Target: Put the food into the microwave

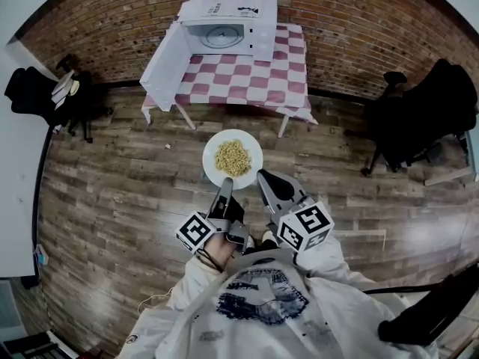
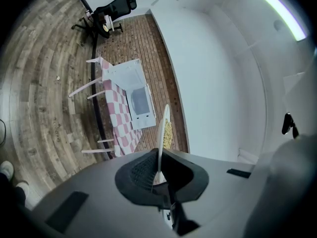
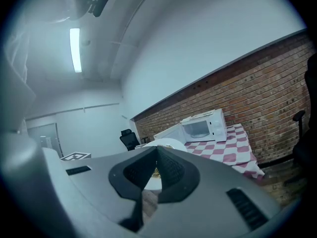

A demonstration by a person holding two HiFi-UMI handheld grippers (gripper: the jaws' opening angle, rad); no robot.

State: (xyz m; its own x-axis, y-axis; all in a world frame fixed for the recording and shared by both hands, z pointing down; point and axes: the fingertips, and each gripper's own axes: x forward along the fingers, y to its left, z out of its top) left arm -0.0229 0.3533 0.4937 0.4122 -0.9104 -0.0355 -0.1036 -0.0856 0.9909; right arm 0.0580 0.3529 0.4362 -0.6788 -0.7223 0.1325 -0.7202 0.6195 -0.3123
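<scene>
Between the closed fingers of the left gripper (image 1: 224, 188) sits the near rim of a white plate (image 1: 247, 137), seen edge-on and pinched tight. The right gripper (image 1: 263, 176) has its fingers shut on the same rim, just to one side. So the plate hangs from two narrow grips on one edge, with nothing under its far side. A heap of yellowish noodles (image 1: 233, 158) lies in the middle of the plate, just beyond both sets of fingertips.

Well ahead of the fingers, across a wood floor (image 1: 112, 170), the microwave (image 1: 228, 32) stands on a table with a pink checked cloth (image 1: 247, 77). Its door (image 1: 166, 66) is swung wide on the left gripper's side, and the food is not yet inside.

The main risk, as I judge it, is droop. With both holds on the near edge, the far rim could sag and let the noodles slide off. If one hand travels or turns faster than the other, the glossy rim could twist out of the pads. At the oven, the leading rim might knock the sill of the opening or the open door and jolt the plate loose
</scene>
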